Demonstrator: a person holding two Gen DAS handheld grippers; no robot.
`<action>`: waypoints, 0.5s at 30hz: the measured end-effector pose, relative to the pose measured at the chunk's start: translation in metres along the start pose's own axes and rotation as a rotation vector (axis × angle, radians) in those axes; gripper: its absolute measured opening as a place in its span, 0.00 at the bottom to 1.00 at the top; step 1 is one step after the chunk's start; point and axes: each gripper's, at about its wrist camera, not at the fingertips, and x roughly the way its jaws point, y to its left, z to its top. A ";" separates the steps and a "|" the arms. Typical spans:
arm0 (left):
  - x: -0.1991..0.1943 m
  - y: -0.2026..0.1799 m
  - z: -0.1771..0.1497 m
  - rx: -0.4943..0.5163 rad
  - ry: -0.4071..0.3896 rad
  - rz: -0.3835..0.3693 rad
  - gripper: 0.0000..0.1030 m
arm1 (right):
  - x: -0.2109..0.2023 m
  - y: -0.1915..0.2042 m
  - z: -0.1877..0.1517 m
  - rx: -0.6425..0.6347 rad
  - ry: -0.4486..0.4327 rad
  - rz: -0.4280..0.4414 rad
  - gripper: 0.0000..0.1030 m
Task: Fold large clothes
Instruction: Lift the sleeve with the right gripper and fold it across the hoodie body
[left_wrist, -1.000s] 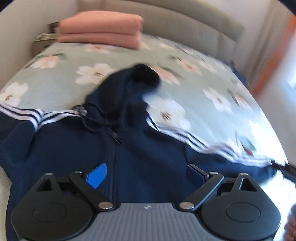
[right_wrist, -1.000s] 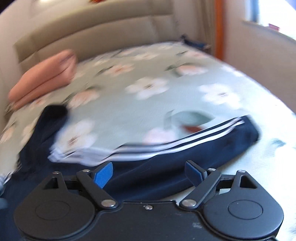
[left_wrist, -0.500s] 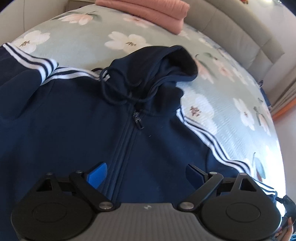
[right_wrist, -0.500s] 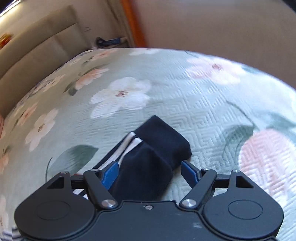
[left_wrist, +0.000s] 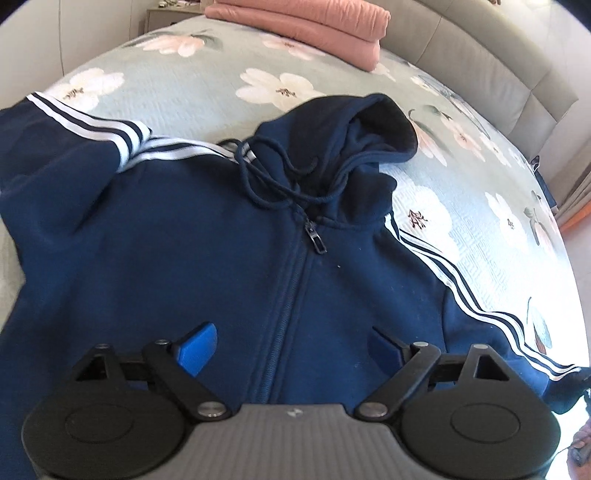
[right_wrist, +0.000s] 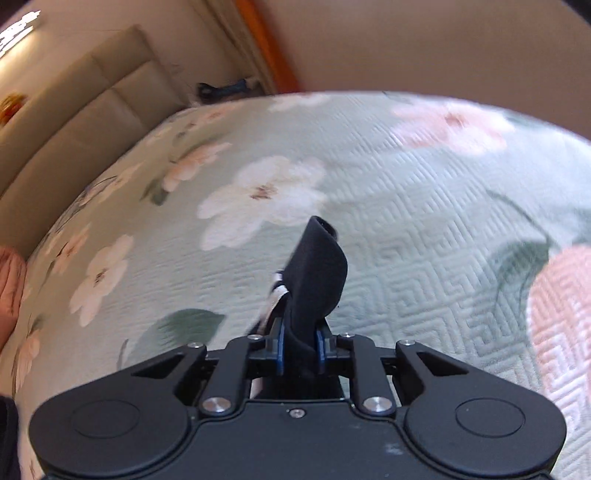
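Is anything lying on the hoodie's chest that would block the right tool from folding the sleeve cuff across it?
Nothing visible does. The right tool is shut on the sleeve cuff; the hoodie chest carries only its own drawstrings, with the open left tool above it.

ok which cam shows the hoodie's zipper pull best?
Left wrist. The zipper pull sits mid-frame and sharp on the navy hoodie, below the drawstrings, beyond the open left gripper. Right wrist shows none of it, only the sleeve cuff clamped in the right gripper.
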 end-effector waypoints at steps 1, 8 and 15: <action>-0.004 0.003 0.000 0.002 -0.007 -0.002 0.84 | -0.015 0.017 -0.003 -0.054 -0.026 0.018 0.20; -0.030 0.034 0.004 0.010 -0.048 -0.066 0.66 | -0.131 0.153 -0.056 -0.344 -0.141 0.258 0.19; -0.065 0.078 0.022 0.054 -0.098 -0.154 0.65 | -0.217 0.290 -0.132 -0.449 -0.113 0.548 0.19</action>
